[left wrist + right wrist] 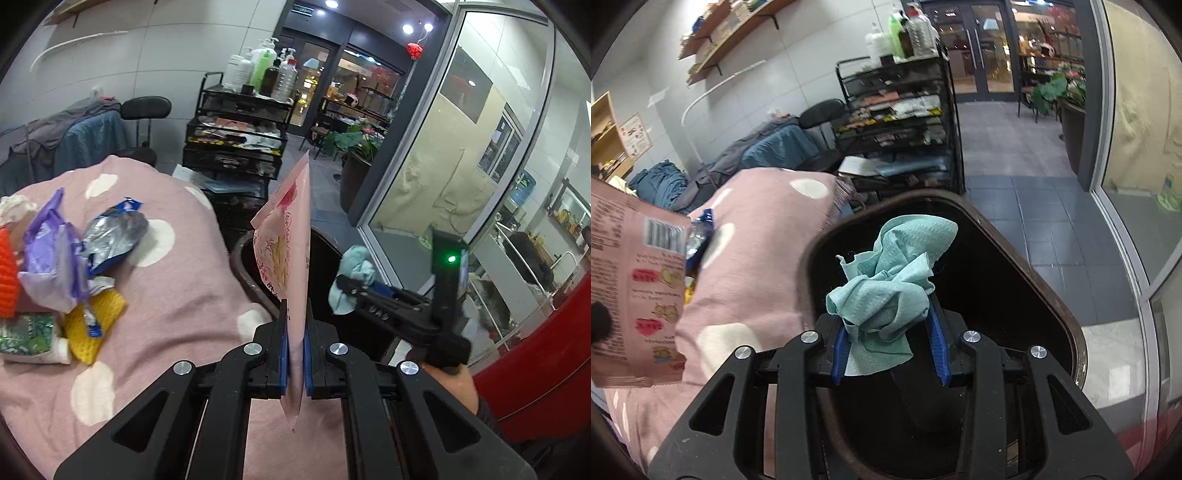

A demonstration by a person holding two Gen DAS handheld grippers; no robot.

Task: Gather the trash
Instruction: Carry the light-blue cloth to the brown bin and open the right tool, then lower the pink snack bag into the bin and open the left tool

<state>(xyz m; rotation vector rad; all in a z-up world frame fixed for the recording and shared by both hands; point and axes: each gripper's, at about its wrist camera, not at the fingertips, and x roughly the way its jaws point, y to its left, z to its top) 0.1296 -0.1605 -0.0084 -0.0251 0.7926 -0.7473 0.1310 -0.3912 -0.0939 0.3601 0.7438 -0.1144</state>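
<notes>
I take the dark brown-rimmed plastic trash bin [1015, 258] as my landmark. My left gripper [296, 321] has its jaws pressed nearly together on a flat pink snack pouch [291, 236], which stands on edge between the blue pads and rises above the bin's near rim [243, 266]. From the right wrist camera the same pouch [635, 280] shows its printed back and barcode, to the left of the bin and over the bed.

My right gripper [890, 332] is over the bin's dark opening, jaws narrowed on a crumpled teal paper towel [894, 280]; the towel bulges up and forward from between the blue pads. In the left view I see that gripper from the side [345, 286], with the towel [351, 277] at its tip, over the bin's right part, and a hand [450, 384] holding its handle.

To the left of the bin lies a pink blanket with white spots [177, 288]. On it, well apart from the bin, sits more trash: a crumpled blue and silver foil wrapper [114, 232], a purple plastic bag [55, 258], a yellow foam net sleeve [92, 325], an orange net sleeve [7, 273] and a green printed packet [26, 336]. Behind the bin stands a black wire trolley [901, 122] with bottles on top.
</notes>
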